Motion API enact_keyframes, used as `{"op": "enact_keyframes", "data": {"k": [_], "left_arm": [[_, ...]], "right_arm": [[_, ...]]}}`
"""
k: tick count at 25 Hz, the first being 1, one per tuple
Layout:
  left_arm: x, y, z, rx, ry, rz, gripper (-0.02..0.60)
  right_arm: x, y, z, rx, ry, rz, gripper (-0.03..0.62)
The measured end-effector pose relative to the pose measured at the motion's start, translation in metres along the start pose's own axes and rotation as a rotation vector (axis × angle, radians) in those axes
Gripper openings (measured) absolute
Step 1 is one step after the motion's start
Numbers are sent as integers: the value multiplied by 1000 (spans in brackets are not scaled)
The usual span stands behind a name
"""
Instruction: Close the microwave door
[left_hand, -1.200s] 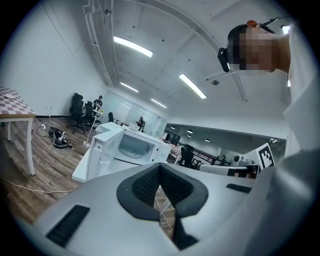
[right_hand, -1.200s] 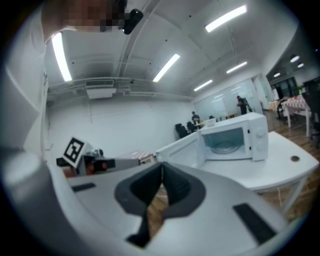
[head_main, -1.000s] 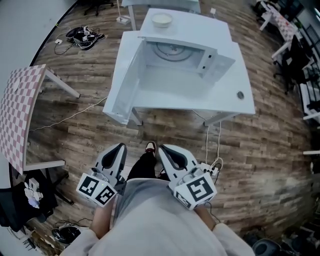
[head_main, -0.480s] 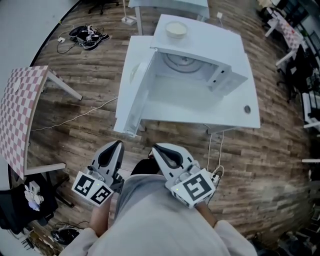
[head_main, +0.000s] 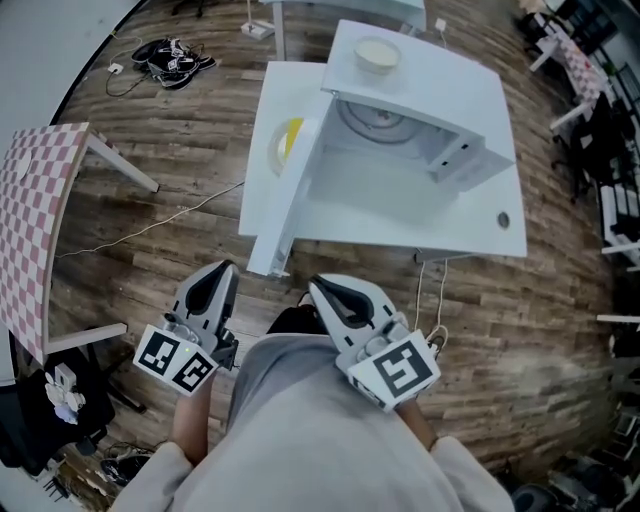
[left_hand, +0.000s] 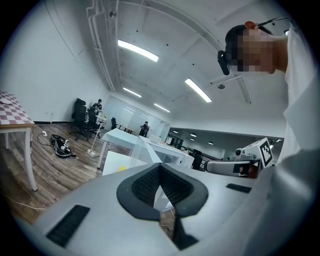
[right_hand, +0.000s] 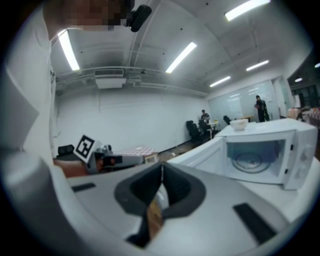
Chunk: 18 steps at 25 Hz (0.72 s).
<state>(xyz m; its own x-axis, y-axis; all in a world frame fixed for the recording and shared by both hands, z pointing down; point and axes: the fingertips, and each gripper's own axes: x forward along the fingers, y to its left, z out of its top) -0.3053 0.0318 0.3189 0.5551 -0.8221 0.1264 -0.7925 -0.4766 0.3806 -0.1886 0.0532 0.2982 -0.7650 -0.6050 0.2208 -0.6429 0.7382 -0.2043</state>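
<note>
The white microwave (head_main: 410, 150) stands on a white table (head_main: 480, 220), its cavity and turntable showing. Its door (head_main: 290, 195) is swung wide open to the left, out past the table's front edge. A pale bowl (head_main: 378, 55) sits on top. Both grippers hang low by the person's body, well short of the table: the left gripper (head_main: 220, 272) and the right gripper (head_main: 326, 288) are shut and empty. In the right gripper view the microwave (right_hand: 265, 157) and its open door (right_hand: 200, 152) lie ahead to the right. The left gripper (left_hand: 160, 166) points past the door's edge.
A yellow object (head_main: 288, 140) lies on the table behind the open door. A pink checkered table (head_main: 35, 220) stands at left, with a cable (head_main: 150, 228) across the wood floor. A power strip (head_main: 435, 342) lies by the right gripper. Desks and chairs line the right side.
The microwave and table have shifted up and right in the head view. The door now hides less of the table, and the yellow object shows. Both grippers stay shut by the body.
</note>
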Motion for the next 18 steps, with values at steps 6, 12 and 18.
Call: {"op": "enact_keyframes", "data": {"k": [6, 12, 18], "left_arm": [[7, 9, -20, -1, 67, -16, 14], [16, 12, -34, 14, 116, -15, 12], [21, 11, -40, -22, 140, -5, 14]], "right_arm": [[8, 1, -7, 31, 17, -11, 23], [10, -4, -12, 52, 27, -2, 23], [6, -18, -11, 65, 32, -12, 23]]}}
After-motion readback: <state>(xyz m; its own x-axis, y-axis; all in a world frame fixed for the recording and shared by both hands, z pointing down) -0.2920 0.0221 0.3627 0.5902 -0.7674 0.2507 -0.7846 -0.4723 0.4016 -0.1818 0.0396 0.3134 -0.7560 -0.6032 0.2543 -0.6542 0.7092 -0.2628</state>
